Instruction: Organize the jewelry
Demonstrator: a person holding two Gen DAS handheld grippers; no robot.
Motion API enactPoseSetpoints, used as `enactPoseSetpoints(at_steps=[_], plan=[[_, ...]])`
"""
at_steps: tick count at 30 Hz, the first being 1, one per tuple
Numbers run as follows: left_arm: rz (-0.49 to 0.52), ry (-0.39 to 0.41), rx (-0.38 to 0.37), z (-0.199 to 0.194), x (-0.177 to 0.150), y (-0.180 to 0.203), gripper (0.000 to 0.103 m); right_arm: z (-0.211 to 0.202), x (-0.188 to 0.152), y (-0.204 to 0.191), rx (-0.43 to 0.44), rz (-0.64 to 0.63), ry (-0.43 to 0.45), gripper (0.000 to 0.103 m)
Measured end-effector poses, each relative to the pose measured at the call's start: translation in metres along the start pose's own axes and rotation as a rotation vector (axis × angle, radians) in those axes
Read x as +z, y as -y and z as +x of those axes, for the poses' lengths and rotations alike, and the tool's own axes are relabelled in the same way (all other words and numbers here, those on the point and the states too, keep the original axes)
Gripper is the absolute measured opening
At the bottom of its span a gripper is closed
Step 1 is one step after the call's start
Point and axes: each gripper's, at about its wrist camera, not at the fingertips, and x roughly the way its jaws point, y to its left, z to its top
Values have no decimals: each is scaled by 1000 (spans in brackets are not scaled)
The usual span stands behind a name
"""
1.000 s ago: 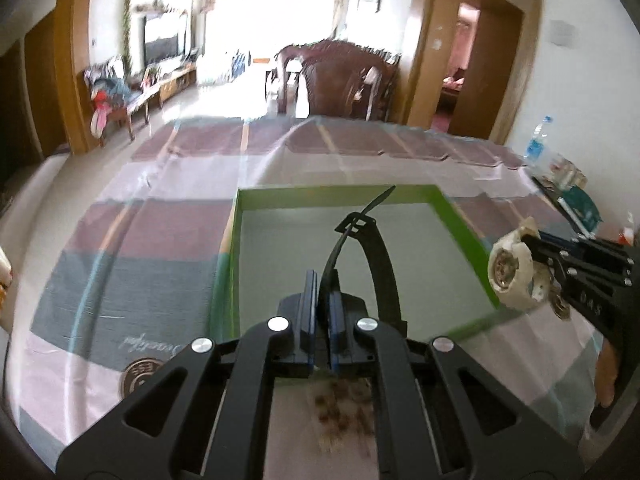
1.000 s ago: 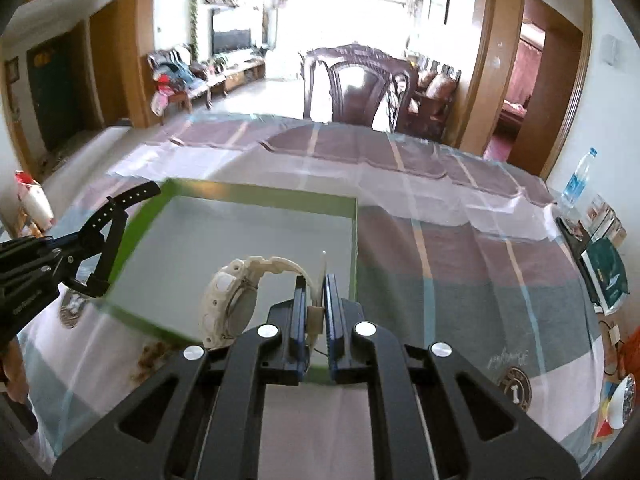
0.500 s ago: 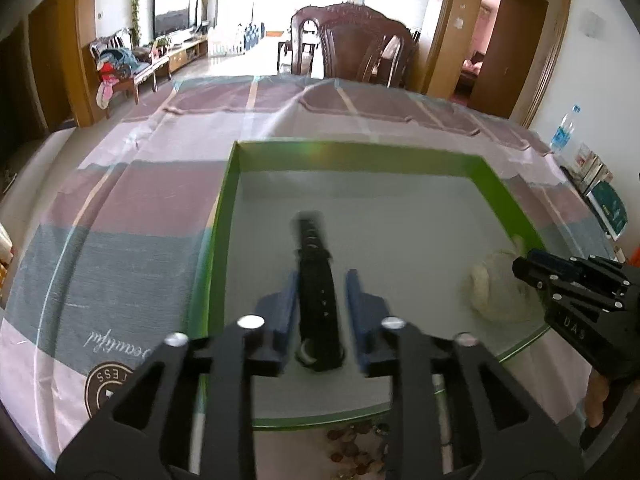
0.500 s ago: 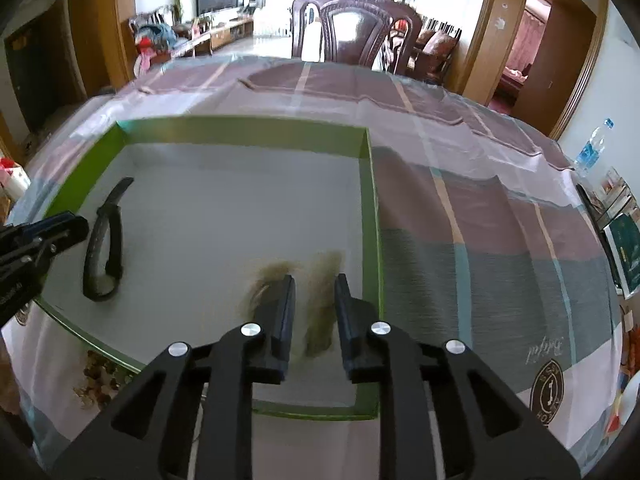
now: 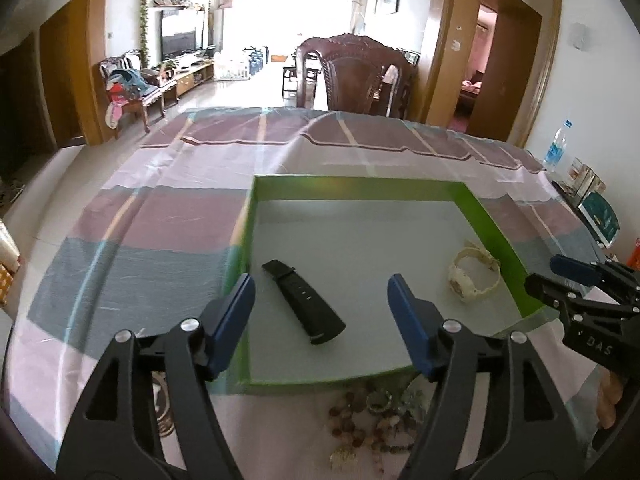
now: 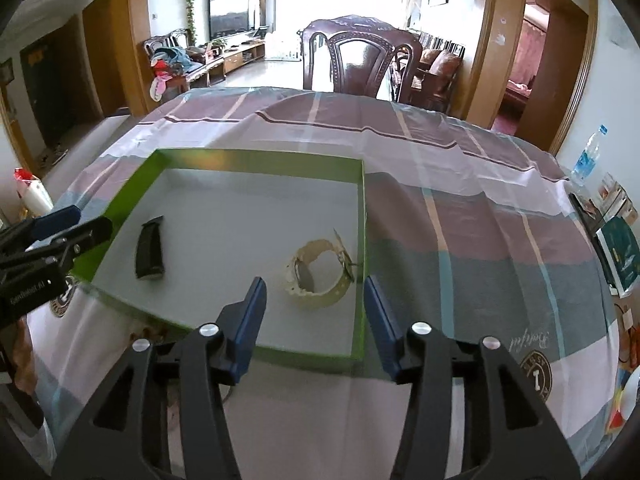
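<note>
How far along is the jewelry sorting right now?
Done: the black watch and the cream watch lie inside the green box. In hand: nothing; the left hand-held gripper and right hand-held gripper are both open. Left: the beaded jewelry pile sits on the tablecloth outside the box.

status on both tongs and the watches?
Left tongs open, empty. Right tongs open, empty. Black watch and cream watch lie apart in green box. Bead jewelry outside box, near edge; nothing blocking.
</note>
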Motion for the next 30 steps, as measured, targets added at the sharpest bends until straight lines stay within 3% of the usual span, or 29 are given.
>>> enactPoseSetpoints(at_steps=[4,7,9,11,14,20,23,25,27,30], plan=[[33,19,-12,-21,-10,2,69,-15,-8,7,28,36,-12,55],[46,43,-26,-26,-15,5,75,-26,-14,6,88,56,-1,55],[38,61,-36,-23,-16,4,77,-40,-14,12,211,138,18,56],[19,70,-44,-17,-19,1,77,-57,-11,22,314,259,37,69],[9,83,-59,-10,-25,0,77,-91,-5,38,524,449,68,74],[15,100,-56,-2,-33,0,77,-131,1,16,915,434,49,75],[8,97,-54,0,-34,-3,79,-128,2,7,1023,429,20,80],[-2,98,-55,0,-34,-5,80,-118,-2,3,1101,491,-26,86],[-12,96,-53,1,-34,-8,80,-115,-6,4,1125,553,-59,88],[-30,92,-56,2,-33,-13,80,-114,-6,1,1113,514,-38,88]])
